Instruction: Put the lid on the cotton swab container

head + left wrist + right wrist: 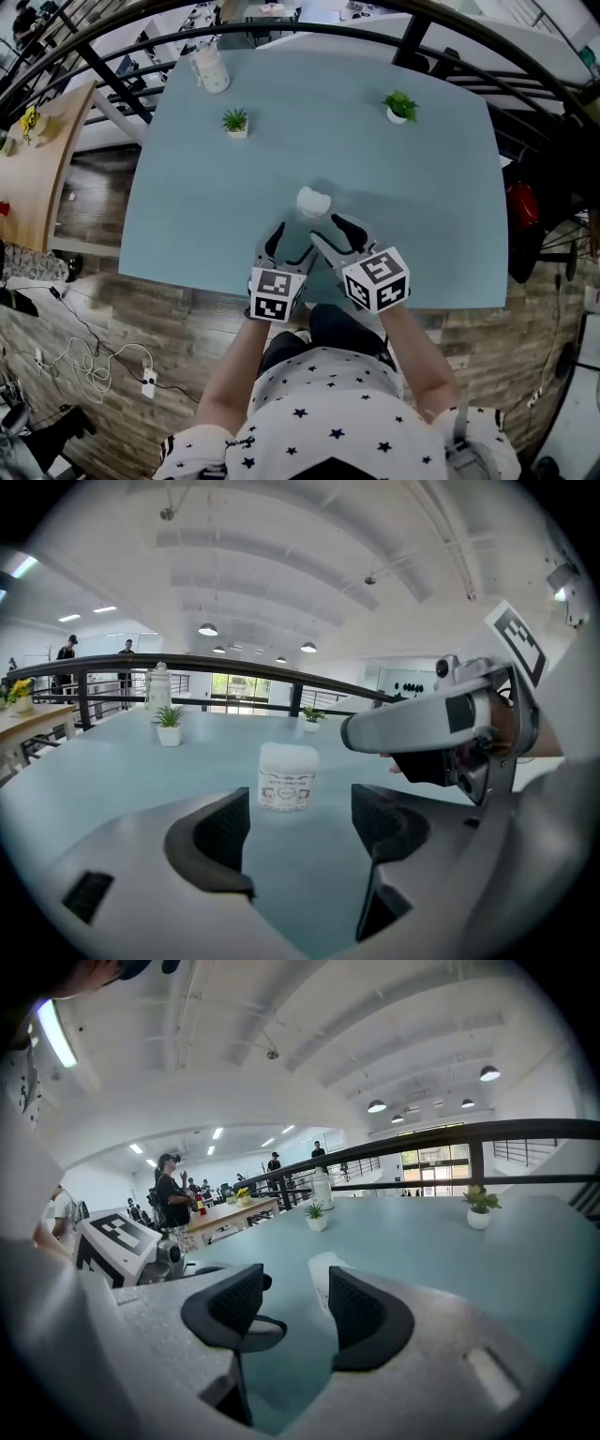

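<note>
Standing on the worktop: a small, squat white plastic cotton swab container (313,202) with rounded corners, a frosted top and a printed label band round its lower half. It is upright, near the front middle of the matte pale blue-grey worktop (403,187).
Lid: I cannot tell whether the frosted top is a separate lid.
Left hand-held gripper (300,822): speckled grey body with black cross-hatched pads. The jaws are spread apart with nothing between them. The container stands just beyond the tips, centred in the gap and not touching.
Right hand-held gripper (295,1307): same build, jaws apart and empty. The container lies just ahead, partly hidden behind the right-hand jaw.
Both together: side by side at the worktop's near edge, angled inward toward the container.
Farther back: a small spiky green plant in a white pot (235,122) at left, a second potted plant (400,107) at right, well apart. A pale lidded jar (210,68) stands at the far left corner.
</note>
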Available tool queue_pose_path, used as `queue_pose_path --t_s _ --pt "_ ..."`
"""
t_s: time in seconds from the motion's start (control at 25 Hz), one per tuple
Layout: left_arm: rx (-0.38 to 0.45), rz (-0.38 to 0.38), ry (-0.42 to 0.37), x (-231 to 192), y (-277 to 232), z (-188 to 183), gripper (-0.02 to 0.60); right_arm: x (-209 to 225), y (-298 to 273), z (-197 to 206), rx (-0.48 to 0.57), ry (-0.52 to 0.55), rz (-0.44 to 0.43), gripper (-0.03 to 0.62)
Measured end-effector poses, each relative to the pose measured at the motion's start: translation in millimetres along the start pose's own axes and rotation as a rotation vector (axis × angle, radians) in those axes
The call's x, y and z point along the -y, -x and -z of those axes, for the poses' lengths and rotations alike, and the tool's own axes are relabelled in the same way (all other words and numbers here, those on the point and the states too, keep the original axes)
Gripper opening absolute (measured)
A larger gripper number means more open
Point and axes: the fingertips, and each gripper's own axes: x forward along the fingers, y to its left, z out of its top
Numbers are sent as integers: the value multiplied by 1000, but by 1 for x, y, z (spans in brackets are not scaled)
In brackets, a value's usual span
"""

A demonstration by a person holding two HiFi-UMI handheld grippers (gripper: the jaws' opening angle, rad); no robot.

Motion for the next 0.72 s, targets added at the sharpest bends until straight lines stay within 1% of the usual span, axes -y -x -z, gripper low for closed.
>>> queue_pose_path --t_s 0.16,0.48,0.72 --pt "22 -23 28 5 28 0 281 -11 20 6 12 -18 41 206" --pt "84 -83 53 18 83 8 175 -40 65 21 51 -14 107 97" --pt "111 -108 61 30 119 12 117 -60 94 29 79 0 132 38"
